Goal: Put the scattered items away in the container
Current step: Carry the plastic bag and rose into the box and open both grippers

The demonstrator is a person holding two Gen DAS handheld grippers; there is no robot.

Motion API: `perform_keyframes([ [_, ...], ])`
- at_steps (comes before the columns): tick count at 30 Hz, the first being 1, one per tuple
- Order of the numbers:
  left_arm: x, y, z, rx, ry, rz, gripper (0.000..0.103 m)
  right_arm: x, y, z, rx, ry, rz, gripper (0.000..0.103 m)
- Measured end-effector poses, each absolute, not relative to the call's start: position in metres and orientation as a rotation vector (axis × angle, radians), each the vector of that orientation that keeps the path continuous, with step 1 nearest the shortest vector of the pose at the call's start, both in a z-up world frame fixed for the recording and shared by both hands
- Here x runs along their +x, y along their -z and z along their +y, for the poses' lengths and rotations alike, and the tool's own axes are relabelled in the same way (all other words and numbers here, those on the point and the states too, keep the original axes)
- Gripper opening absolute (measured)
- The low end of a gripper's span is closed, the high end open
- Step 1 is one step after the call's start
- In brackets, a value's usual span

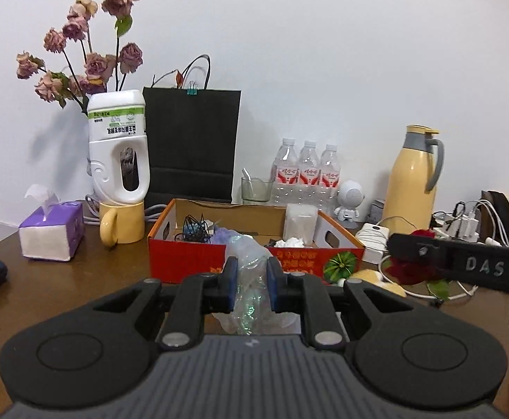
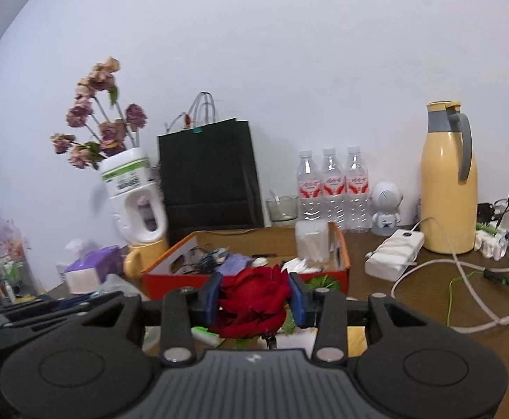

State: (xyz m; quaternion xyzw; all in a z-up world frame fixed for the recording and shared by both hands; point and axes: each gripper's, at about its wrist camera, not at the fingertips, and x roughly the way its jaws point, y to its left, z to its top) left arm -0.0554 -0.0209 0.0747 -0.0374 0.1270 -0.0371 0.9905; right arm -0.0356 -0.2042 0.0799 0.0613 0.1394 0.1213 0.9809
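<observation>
Carrying two pickups toward the open red-and-orange cardboard box [image 1: 254, 262], centre of the left wrist view, w/ black cable tangle, tissue wads and a white packet already inside. Left gripper [image 1: 251, 284], lower centre of that view, has its blue pads squeezed nearly together on a crumpled clear plastic wrapper [image 1: 249, 272]; the wrapper hangs just in front of the box's near wall, not over it yet. Right gripper [image 2: 254, 302], lower centre of the right wrist view, has jaws part-closed, pads pressing both sides of a dark red rose bloom [image 2: 252, 307]; same rose shows at right edge of left view, beside the box's right corner.

Step in hand, as I judge it: transport, both loads gripped, drop not yet made. Next move needs each gripper brought over the box rim and then opened, one at a time so they don't collide. Rose is soft; wrapper may cling to pads.

Around: yellow mug [image 1: 122, 223] left of box, black paper bag [image 1: 191, 143] behind, white charger cables [image 2: 464, 300] at right.
</observation>
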Motion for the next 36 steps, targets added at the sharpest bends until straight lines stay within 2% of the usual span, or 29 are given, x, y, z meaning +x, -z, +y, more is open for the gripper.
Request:
perform_keyframes([
  [7,-0.09,-0.076,-0.026,-0.034,0.063,0.202,0.018,-0.071,-0.07,-0.196,0.134,-0.259,0.27,0.038],
  [14,-0.072,-0.082,-0.023,-0.062,0.077,0.213,0.018,-0.066,-0.066,-0.2,0.142,-0.254,0.28,0.038],
  [20,-0.011,-0.106,-0.029,-0.08,0.144,0.187,0.018,-0.013,-0.086,-0.208,0.128,-0.243,0.282,0.039],
  [25,0.084,-0.147,-0.037,-0.146,0.158,0.217,0.018,0.071,-0.124,-0.217,0.146,-0.279,0.286,0.039],
  [30,0.17,-0.163,-0.038,-0.191,0.16,0.368,0.018,0.156,-0.147,-0.23,0.117,-0.233,0.4,0.04],
  [36,0.26,-0.116,-0.042,-0.259,0.167,0.748,0.018,0.249,-0.112,-0.239,0.156,-0.245,0.754,0.039],
])
